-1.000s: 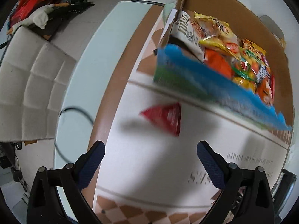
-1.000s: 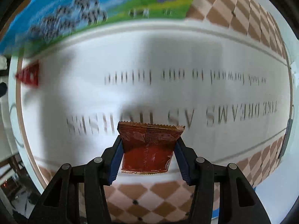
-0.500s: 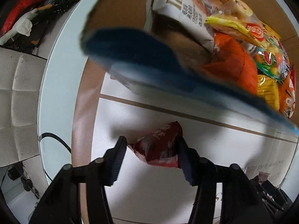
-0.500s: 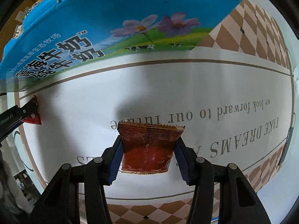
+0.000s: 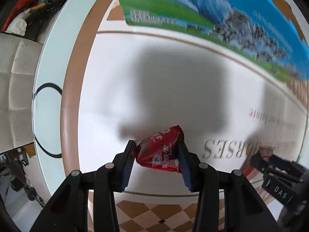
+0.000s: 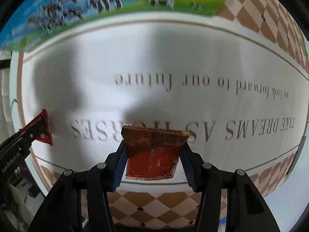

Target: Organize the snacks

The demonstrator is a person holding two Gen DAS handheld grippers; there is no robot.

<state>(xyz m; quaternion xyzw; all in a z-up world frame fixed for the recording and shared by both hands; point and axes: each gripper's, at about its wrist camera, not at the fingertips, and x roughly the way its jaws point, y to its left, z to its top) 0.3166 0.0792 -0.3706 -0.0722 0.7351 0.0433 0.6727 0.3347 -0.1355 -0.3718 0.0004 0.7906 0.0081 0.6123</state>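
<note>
Red packet [image 5: 161, 155], brown-orange packet [image 6: 152, 154], white tablecloth [image 6: 154, 48] bordered in brown-and-cream checks, blue-green box [image 5: 212, 9].

red packet [image 5: 161, 154]: glossy foil
brown packet [image 6: 154, 154]: crinkled shiny foil
box [image 5: 212, 15]: printed cardboard
tablecloth [image 6: 173, 58]: smooth, matt

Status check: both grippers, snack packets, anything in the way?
Left gripper shut on red packet. Right gripper shut on brown-red packet. Both held above tablecloth. Blue-green box ahead, nothing blocking.

Box [image 5: 212, 13] print motion-blurred, cut off at upper frame edge in both views; right gripper [image 5: 256, 159] blurred at lower right.
</note>
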